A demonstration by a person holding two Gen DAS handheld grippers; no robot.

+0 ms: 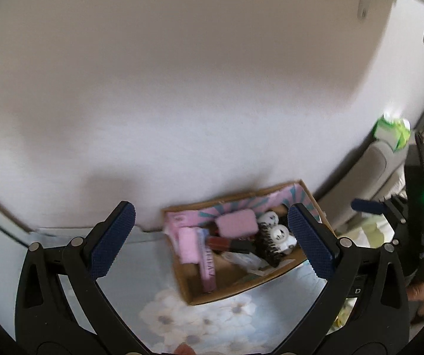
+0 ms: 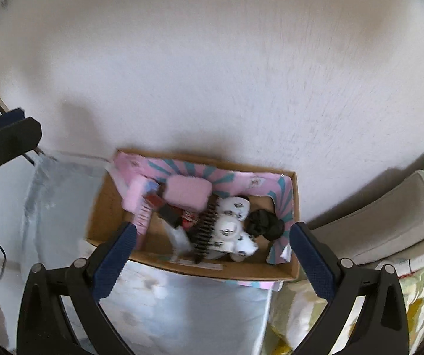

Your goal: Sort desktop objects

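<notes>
A cardboard box [image 1: 232,291] [image 2: 105,207] with a pink and teal lining stands against the wall on a floral cloth. In it lie a pink pad [image 1: 235,222] [image 2: 188,190], a pink tube [image 1: 207,269], a black comb [image 2: 204,233], white round pieces [image 1: 280,233] [image 2: 229,227], a dark red item [image 1: 220,243] and a black hair clip [image 2: 263,224]. My left gripper [image 1: 210,241] is open and empty above the box. My right gripper [image 2: 213,257] is open and empty over the box's near side; it also shows in the left wrist view [image 1: 365,205].
A white wall [image 1: 182,88] fills the background. A floral cloth [image 1: 212,322] [image 2: 182,310] covers the surface. A grey cushion [image 2: 389,222] and a green-white pack [image 1: 392,130] sit to the right. A yellow patterned cloth [image 2: 416,310] lies at the lower right.
</notes>
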